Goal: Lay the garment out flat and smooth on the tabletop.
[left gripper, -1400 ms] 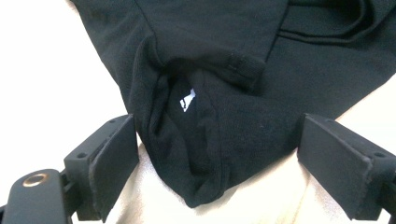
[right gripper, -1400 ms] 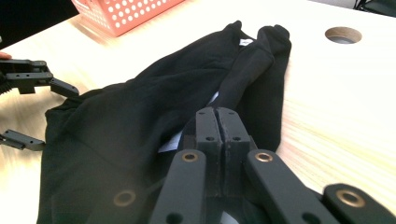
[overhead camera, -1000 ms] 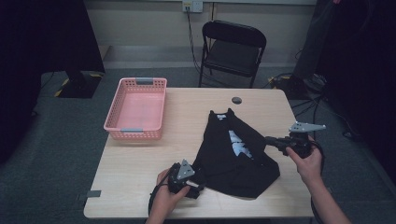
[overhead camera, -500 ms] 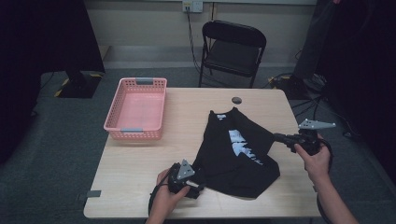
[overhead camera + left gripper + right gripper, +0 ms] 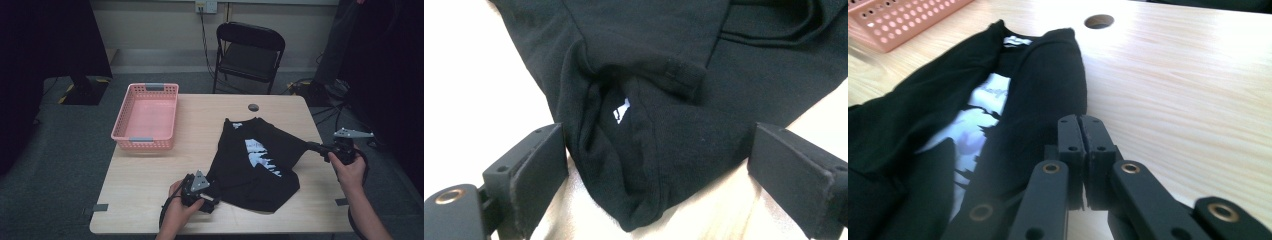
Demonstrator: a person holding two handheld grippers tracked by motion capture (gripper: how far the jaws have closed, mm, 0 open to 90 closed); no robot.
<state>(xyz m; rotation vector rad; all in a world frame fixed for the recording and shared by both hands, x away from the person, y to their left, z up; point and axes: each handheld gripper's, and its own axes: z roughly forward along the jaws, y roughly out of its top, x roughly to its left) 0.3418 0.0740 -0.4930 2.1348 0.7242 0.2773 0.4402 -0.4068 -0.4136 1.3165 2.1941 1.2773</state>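
The pink basket (image 5: 147, 116) on the bench (image 5: 150, 185) holds nothing. The black shirt (image 5: 255, 160) lies mid-bench; the right hand-held gripper (image 5: 311, 146), beyond the bench's right edge, is clenched on its sleeve. The left hand-held gripper (image 5: 654, 170) is released around the hem, near the front edge.

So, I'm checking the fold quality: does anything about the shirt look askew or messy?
Yes. The black T-shirt lies skewed on the table, its right side drawn out toward the shut right gripper. Its lower corner is bunched into folds between the left gripper's open jaws.

No words or numbers are coming through legibly anywhere; the black T-shirt (image 5: 260, 160) is showing a white chest print and a neck label too small to read.
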